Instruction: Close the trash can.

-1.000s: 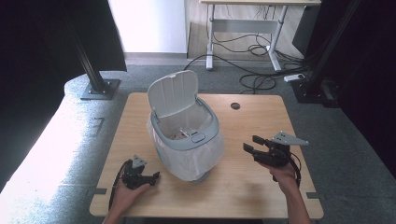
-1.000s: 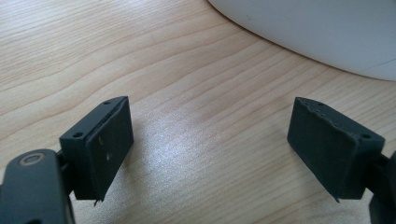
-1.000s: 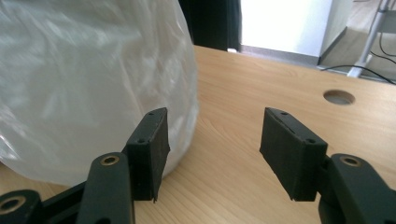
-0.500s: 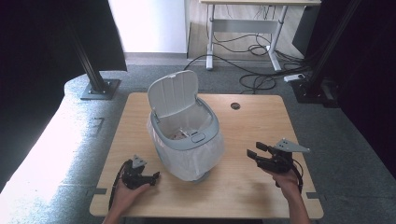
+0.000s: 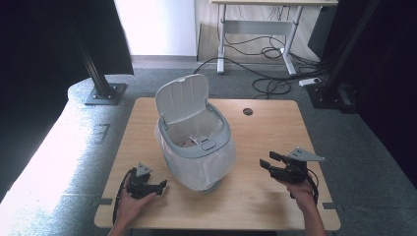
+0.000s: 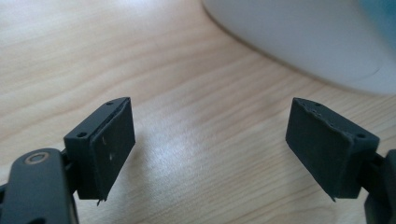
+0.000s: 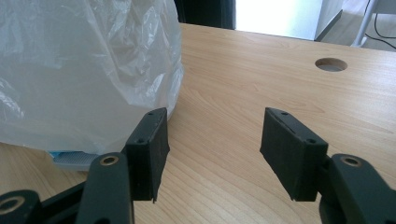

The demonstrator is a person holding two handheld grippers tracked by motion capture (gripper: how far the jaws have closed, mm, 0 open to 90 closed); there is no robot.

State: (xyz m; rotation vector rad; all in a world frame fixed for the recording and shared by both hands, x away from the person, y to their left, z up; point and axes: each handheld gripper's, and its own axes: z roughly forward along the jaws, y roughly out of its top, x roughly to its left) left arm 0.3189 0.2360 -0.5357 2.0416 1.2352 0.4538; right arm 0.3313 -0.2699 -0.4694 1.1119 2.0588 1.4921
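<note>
Wooden table (image 5: 275,132), right tongs (image 5: 268,161) drawn back nearer its edge, left tongs (image 5: 162,186) unmoved

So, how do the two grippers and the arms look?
Both grippers, left and right, are black, each with two flat rectangular fingers bearing small screw holes. Each has a grey three-cornered plate on top, the right one larger in the picture. A black cable trails from the left one. The forearms are bare; no sleeves show.

The bin's (image 5: 196,142) contents are too small to identify, perhaps scraps.
</note>
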